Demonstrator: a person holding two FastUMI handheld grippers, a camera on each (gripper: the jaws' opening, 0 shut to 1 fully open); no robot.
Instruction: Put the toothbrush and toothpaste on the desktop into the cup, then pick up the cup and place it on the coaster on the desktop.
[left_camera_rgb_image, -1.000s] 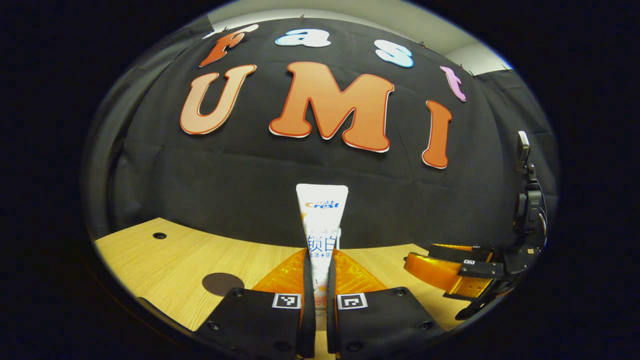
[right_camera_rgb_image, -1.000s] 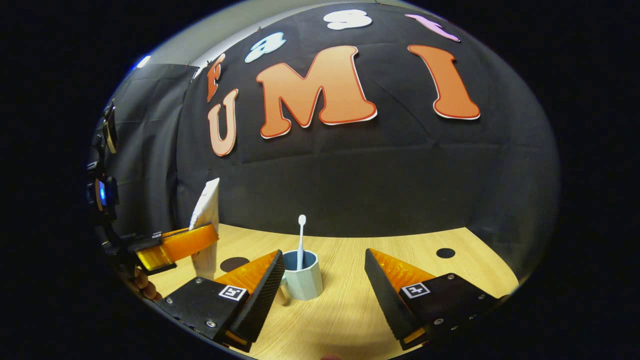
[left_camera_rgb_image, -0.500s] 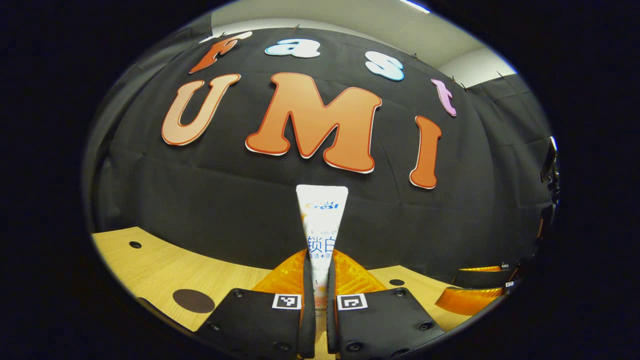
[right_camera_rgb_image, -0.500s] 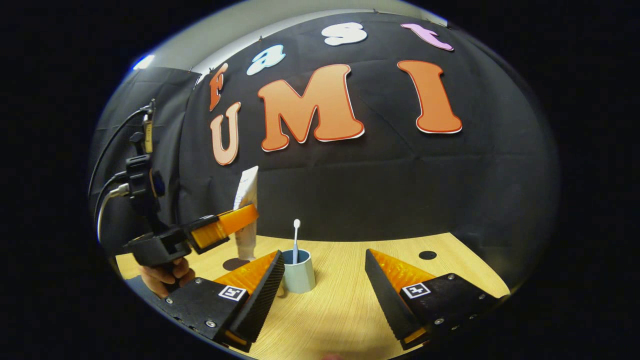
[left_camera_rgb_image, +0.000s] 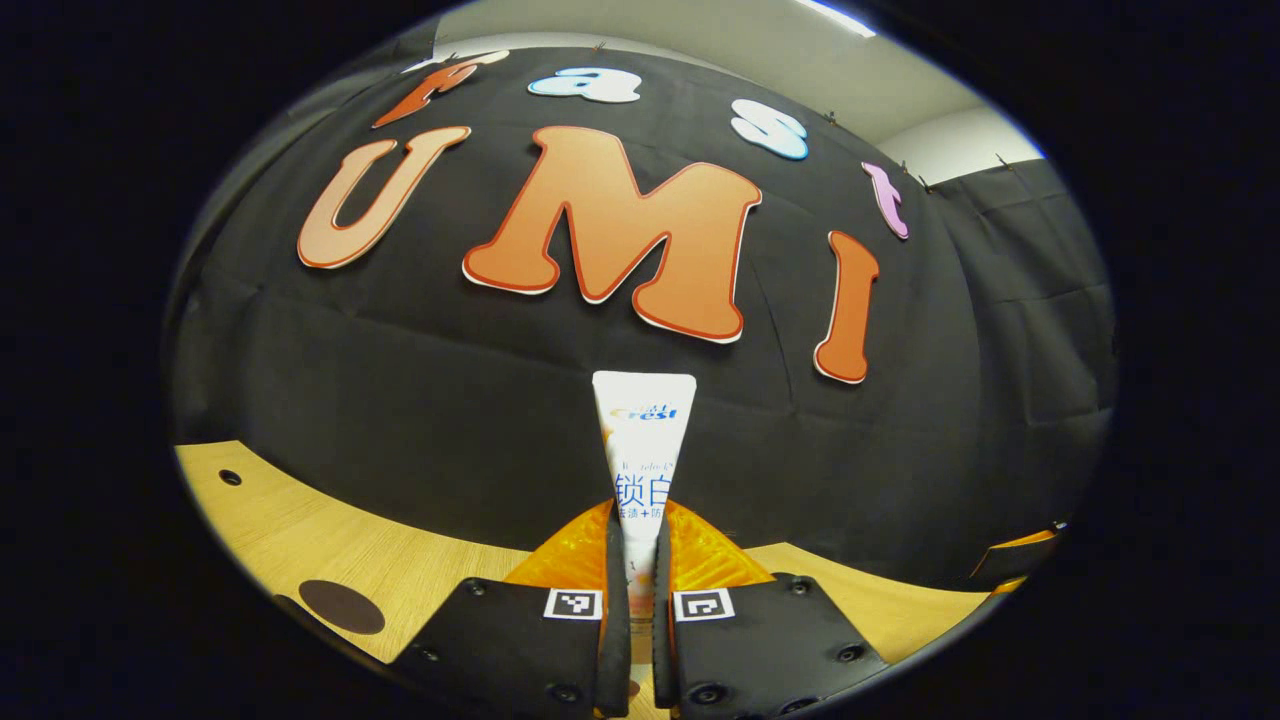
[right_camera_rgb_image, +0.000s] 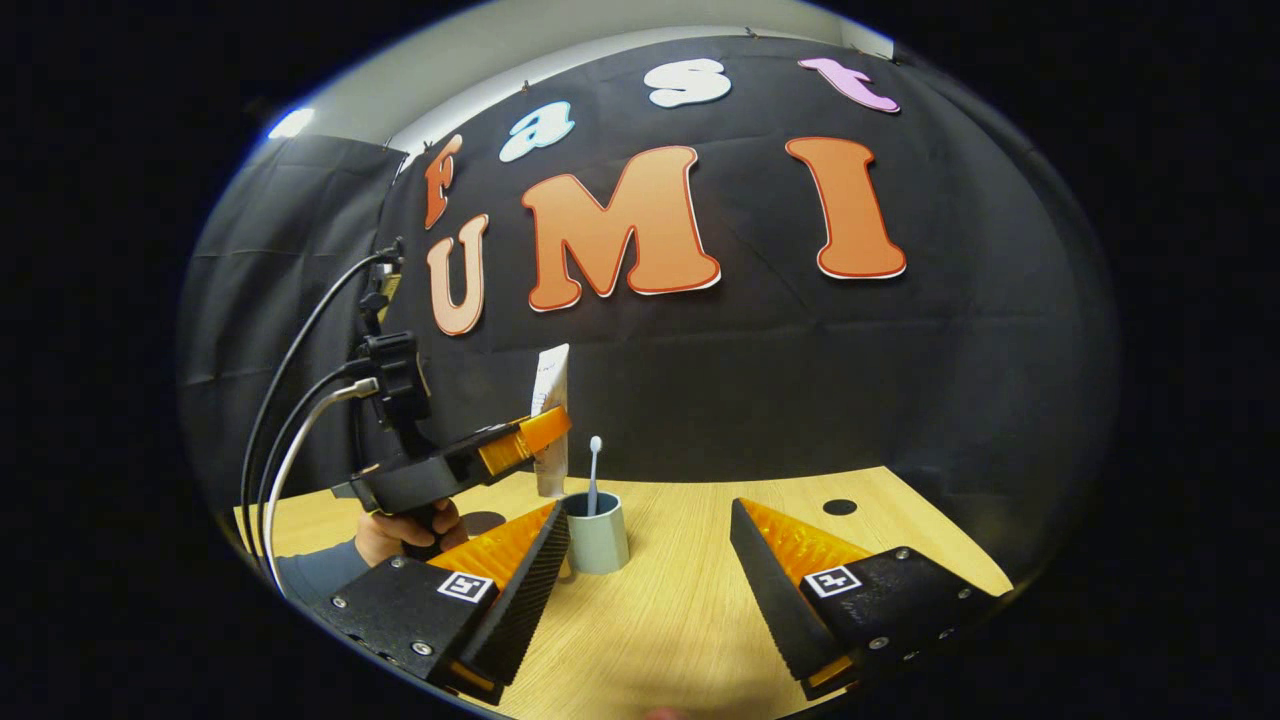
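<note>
We recorded the task as partly complete at this point. The toothbrush (right_camera_rgb_image: 594, 470) stood head-up inside the cup (right_camera_rgb_image: 597, 536), so we judged that step done. The cup rested on the desk (right_camera_rgb_image: 680, 610), just beside the inner finger of the right gripper (right_camera_rgb_image: 648, 570), whose fingers were spread wide apart with nothing between them. The left gripper (left_camera_rgb_image: 633, 610) was clamped on the toothpaste (left_camera_rgb_image: 642, 450), both fingers pressing the lower part of the tube, which stood upright with its flat crimped end on top. In the right gripper view, we saw that same left gripper (right_camera_rgb_image: 535, 440) held by a hand (right_camera_rgb_image: 400, 530), carrying the toothpaste (right_camera_rgb_image: 550, 420) in the air above and slightly behind the cup, near its rim but apart from it. We judged the step in hand to be lowering the tube into the cup beside the toothbrush. The coaster (left_camera_rgb_image: 341, 606) lay as a dark round disc on the desk at the lower left of the left gripper view, and it carried nothing. Remaining work, in our judgement: release the toothpaste into the cup, grasp the cup, and set it on the coaster.
</note>
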